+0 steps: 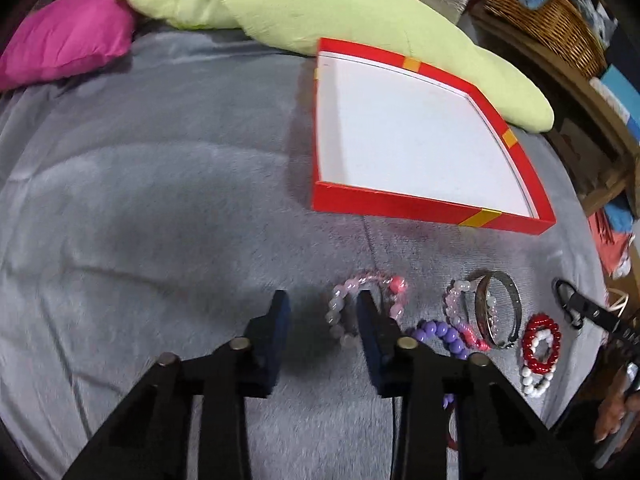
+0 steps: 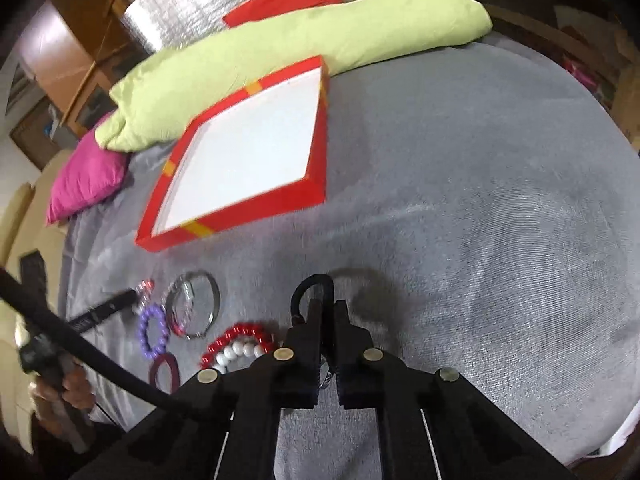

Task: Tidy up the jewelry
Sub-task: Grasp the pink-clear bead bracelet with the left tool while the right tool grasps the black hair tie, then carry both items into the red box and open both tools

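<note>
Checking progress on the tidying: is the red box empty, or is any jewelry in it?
Empty. The red box shows only its bare white floor in both views; the bracelets lie on the grey blanket in front of it.

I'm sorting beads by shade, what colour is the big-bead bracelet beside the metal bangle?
Purple; the big-bead bracelet shows best in the right wrist view.

purple bracelet (image 1: 444, 334) partly behind left gripper (image 1: 322, 312)

Probably a home bedroom: pillows (image 1: 320, 4), wicker basket (image 1: 548, 20).
</note>
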Demonstrator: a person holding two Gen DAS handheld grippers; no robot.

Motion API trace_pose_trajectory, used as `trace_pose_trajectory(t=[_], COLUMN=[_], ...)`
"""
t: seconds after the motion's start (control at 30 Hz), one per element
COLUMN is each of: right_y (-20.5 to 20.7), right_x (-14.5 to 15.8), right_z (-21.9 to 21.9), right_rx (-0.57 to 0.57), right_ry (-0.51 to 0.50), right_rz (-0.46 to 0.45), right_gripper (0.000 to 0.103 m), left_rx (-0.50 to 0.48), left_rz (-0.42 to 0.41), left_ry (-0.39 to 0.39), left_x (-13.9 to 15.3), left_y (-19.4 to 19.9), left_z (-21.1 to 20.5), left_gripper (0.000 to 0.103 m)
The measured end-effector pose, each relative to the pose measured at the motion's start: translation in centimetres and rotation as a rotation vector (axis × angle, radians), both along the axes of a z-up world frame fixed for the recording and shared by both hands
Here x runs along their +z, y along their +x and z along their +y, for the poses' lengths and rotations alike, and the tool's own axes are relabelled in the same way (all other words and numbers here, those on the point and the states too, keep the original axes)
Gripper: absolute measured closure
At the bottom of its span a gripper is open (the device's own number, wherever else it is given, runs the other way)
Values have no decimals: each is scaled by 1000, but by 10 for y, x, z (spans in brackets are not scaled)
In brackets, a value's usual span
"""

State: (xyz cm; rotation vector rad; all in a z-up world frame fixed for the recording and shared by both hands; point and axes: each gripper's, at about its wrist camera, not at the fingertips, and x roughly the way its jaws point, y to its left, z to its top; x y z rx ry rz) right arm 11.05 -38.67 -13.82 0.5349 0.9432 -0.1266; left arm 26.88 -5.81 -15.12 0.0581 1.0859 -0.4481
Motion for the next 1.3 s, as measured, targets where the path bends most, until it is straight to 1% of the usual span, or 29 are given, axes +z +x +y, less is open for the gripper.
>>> trace_pose_trajectory(t=[0.03, 0.07, 0.1, 0.13, 0.17, 0.23, 0.37, 0.5, 0.6, 0.67, 0.73, 0.8, 0.9, 0.97, 1.07, 1.13, 1.23, 1.3], right_y=[0, 0, 1, 1, 2, 2, 12, 21, 31, 41, 55, 69, 89, 105, 123, 134, 144, 146], right_x=[1, 3, 5, 8, 10, 15, 24, 33, 39, 41, 39, 35, 26, 21, 14, 8, 3, 3], right_z=[-2, -4, -5, -7, -8, -11, -6, -3, -6, -9, -9, -10, -9, -4, 6, 14, 21, 22], right_rx=[-5, -10, -16, -21, -24, -32, -25, -23, -37, -44, -52, -55, -60, -46, -20, -1, 11, 20], right_ry=[8, 18, 29, 42, 53, 66, 85, 108, 130, 146, 158, 184, 212, 220, 199, 181, 142, 116], right_rz=[-7, -19, -34, -52, -67, -101, -162, -222, -271, -296, -299, -287, -272, -260, -237, -214, -174, -164], right_gripper=[97, 97, 97, 97, 97, 97, 97, 97, 97, 97, 97, 97, 97, 97, 97, 96, 95, 94], left_rx=[-20, -32, -39, -46, -57, -82, -89, -86, -74, -78, -89, -100, -108, -105, -94, -88, -102, -111], left_rz=[-3, 3, 9, 6, 0, -15, -61, -136, -204, -266, -321, -374, -413, -408, -352, -316, -249, -226], left_ry=[-2, -7, -8, -4, -2, 13, 42, 28, -6, -37, -69, -74, -85, -82, -81, -48, -13, 3], left_x=[0, -1, -3, -4, -4, -4, -1, 12, 30, 46, 59, 68, 78, 75, 60, 46, 26, 20], left_y=[0, 0, 0, 0, -2, -5, -7, -10, -13, -17, -19, -19, -6, 11, 35, 47, 55, 55], left_z=[-4, -6, -8, -10, -11, -16, -21, -22, -19, -15, -16, -21, -35, -45, -57, -64, -72, -75], left_gripper=[80, 87, 89, 93, 94, 95, 95, 95, 95, 95, 95, 95, 95, 95, 95, 95, 95, 95])
